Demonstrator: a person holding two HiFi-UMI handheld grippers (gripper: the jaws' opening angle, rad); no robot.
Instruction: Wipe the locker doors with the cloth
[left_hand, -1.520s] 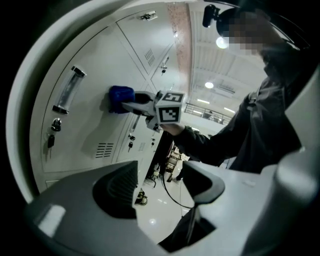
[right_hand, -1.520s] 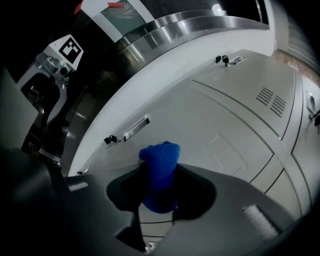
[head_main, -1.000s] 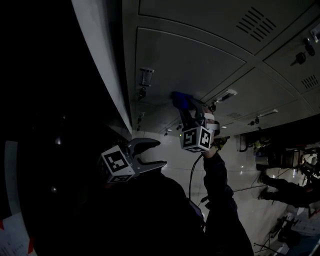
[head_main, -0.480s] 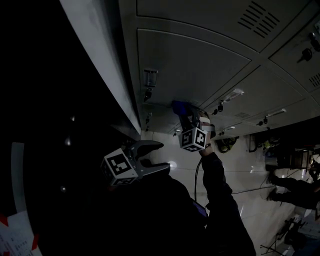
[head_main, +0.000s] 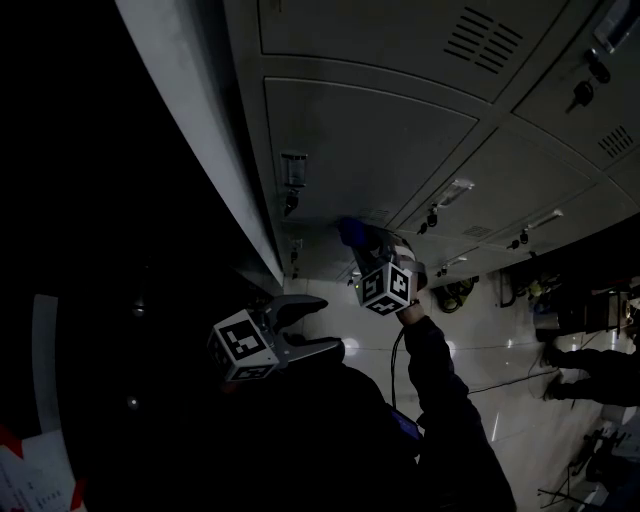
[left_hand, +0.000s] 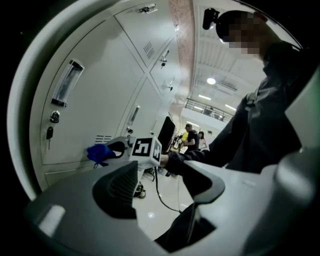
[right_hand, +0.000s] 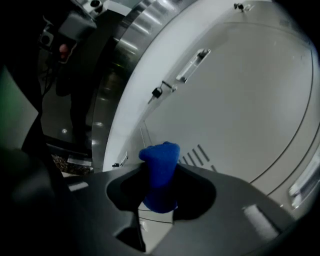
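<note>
A blue cloth (right_hand: 160, 175) is pinched between the jaws of my right gripper (right_hand: 160, 192). In the head view that right gripper (head_main: 362, 243) holds the blue cloth (head_main: 352, 232) against the lower part of a grey locker door (head_main: 370, 140), near its vent slits. The left gripper view shows the same cloth (left_hand: 98, 153) pressed to the locker door (left_hand: 95, 100). My left gripper (head_main: 312, 322) hangs lower, away from the lockers, its jaws apart with nothing between them.
Neighbouring locker doors (head_main: 560, 120) carry handles and key locks (head_main: 292, 170). The locker bank's side edge (head_main: 190, 120) runs down the left. A shiny floor (head_main: 500, 350) lies below, with people and equipment (head_main: 590, 350) at the far right.
The right gripper with the cloth has slid slightly down the locker door. The left gripper has drifted a little lower and stays open.
</note>
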